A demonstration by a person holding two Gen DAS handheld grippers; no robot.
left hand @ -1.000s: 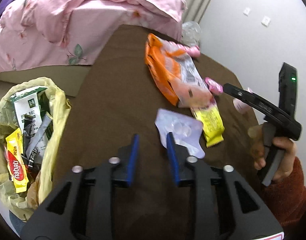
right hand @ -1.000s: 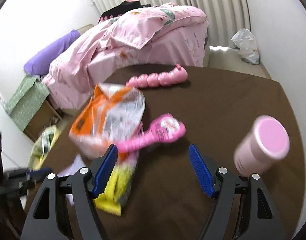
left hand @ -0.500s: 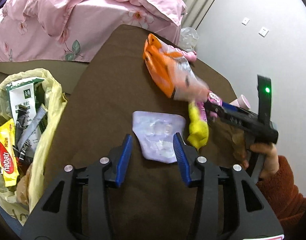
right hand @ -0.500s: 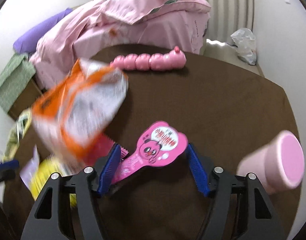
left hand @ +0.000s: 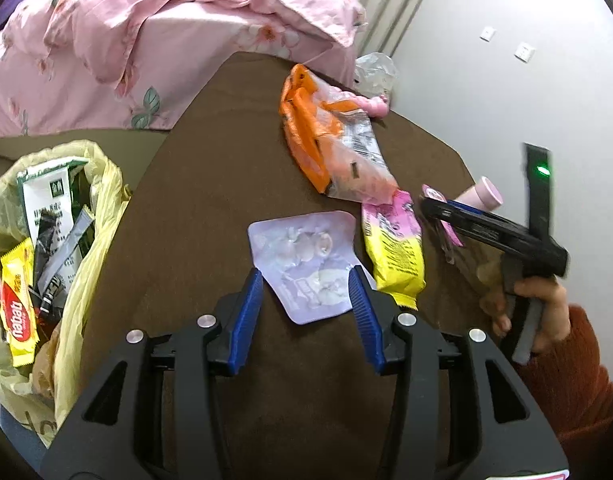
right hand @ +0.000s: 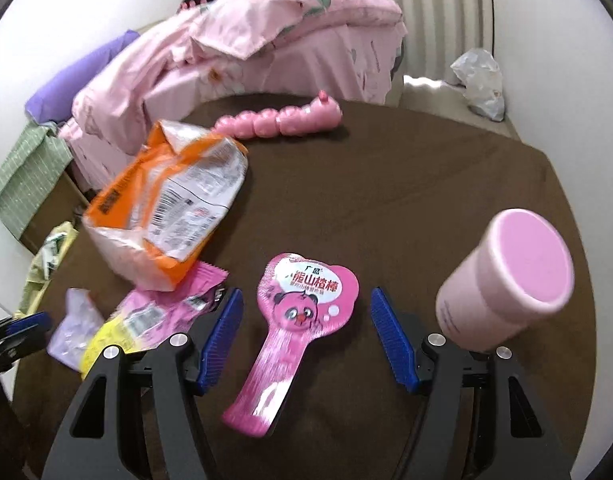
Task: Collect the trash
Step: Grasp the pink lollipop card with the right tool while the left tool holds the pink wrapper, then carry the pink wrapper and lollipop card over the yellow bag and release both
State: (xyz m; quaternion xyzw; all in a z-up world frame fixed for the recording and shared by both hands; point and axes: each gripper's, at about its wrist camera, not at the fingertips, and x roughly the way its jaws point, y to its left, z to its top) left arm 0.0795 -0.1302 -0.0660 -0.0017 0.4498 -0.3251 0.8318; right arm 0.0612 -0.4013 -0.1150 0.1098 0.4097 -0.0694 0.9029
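On the brown table (right hand: 406,184): trash wrappers lie scattered between two hand-held grippers, with a bed behind.
Left gripper (left hand: 308,300): fingers spread, blue pads on either side of the near end of a pale lilac blister pack (left hand: 306,256); the right pad looks at its edge, the left pad stands clear, no pinch.
Right gripper (right hand: 302,332): jaws closing, with the pink lollipop-shaped wrapper (right hand: 298,320) lying flat between the pads, neither pad touching it yet.
Right hand (left hand: 534,312): seen from the left wrist view, in a rust-red sleeve, gripping the tool handle at the table's right edge.
Crowding on the left of the right gripper: a pink and yellow snack wrapper (right hand: 146,316) lies just beside its left pad, partly under the orange and clear bag (right hand: 174,208).
Crowding on the right: a pink tube (right hand: 510,280) lies tilted just beside the right pad, its flat end toward the camera.
Farther back: a pink segmented toy (right hand: 282,120) lies near the table's far edge, well apart from both grippers.
Trash bag (left hand: 82,240): yellowish plastic, open, at the table's left edge, holding a yellow-red wrapper, a green-white carton and dark sachets.
Surroundings: pink floral bedding (left hand: 166,32) beyond the table; a crumpled clear bag (right hand: 482,80) on the floor by the wall.
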